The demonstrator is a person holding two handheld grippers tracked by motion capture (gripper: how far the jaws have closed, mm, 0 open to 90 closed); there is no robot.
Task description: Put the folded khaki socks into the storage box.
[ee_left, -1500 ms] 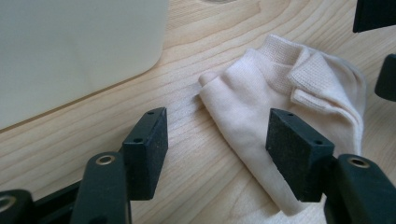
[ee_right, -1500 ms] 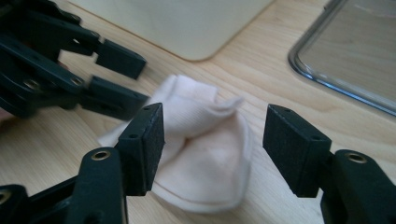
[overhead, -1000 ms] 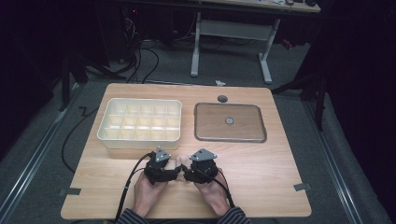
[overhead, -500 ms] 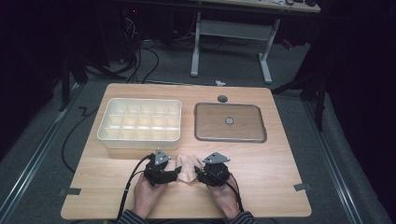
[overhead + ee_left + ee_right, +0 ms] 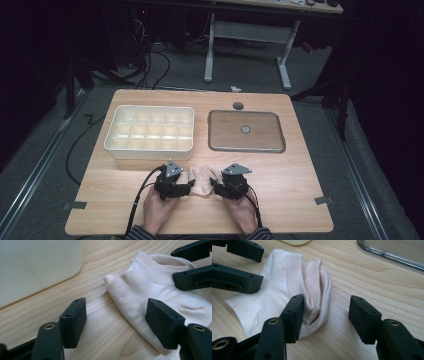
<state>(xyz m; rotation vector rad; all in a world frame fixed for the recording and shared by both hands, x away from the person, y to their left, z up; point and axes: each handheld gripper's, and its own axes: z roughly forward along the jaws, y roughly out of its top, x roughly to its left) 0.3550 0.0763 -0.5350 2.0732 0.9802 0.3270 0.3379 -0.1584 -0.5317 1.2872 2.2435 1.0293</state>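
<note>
You're wearing striped sleeves (image 5: 142,233), and you're running two black grippers: left gripper (image 5: 187,185) and right gripper (image 5: 214,186), each carrying a grey three-cornered plate, brass-ringed screw holes, blocky jaws and a trailing black cable (image 5: 137,200).

Cream ankle sock (image 5: 202,180), flat and rumpled on the wooden table's near edge
</note>
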